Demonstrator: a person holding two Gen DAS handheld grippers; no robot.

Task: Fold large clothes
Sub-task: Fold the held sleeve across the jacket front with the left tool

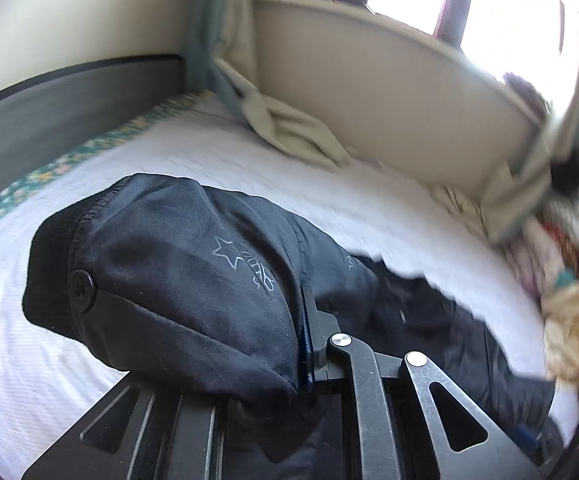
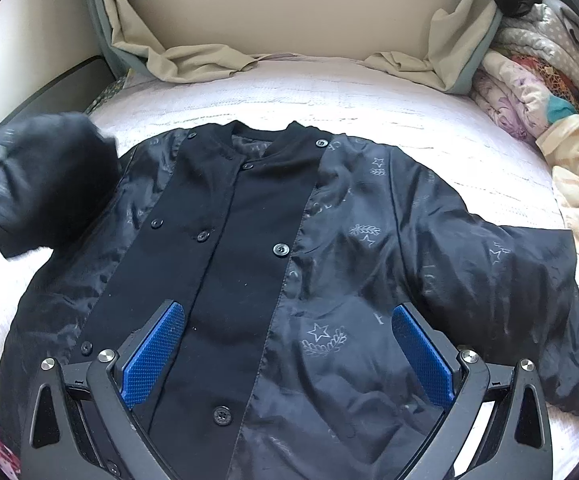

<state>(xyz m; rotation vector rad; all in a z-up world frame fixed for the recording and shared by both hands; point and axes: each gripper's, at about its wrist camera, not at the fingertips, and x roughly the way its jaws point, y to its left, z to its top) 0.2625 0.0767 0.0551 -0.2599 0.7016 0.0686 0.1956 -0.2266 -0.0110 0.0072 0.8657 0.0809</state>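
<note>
Jacket (image 2: 289, 260) lies flat on the white bed cover (image 2: 429, 120), front side up, and fills the middle of the right wrist view. It is dark, with a matt black button band down the centre and shiny panels printed with stars and leaf sprigs. The collar points to the top of the frame. One sleeve (image 2: 529, 272) stretches to the right edge of the frame and rests on the cover.

The right gripper (image 2: 287, 350) is at the bottom of this view, above the lower part of the jacket. Its jaws stand wide apart, and the two blue pads (image 2: 153, 356) hold nothing; whether the tips touch the cloth I cannot tell.

At the left edge of the same view the other sleeve is lifted off the bed, a blurred dark bundle (image 2: 45, 184).

In the left wrist view this sleeve (image 1: 177, 280) covers the centre and lower left of the frame. Its black cuff (image 1: 49, 272) with one button (image 1: 82, 290) is at the left. The left gripper (image 1: 309, 344) is closed on the sleeve: the cloth is pinched between the pads and hangs over one finger, hiding it.

A beige curtain (image 2: 177, 52) falls on the bed at the top of the right wrist view. Folded bedding (image 2: 537, 92) is piled at the upper right.
</note>
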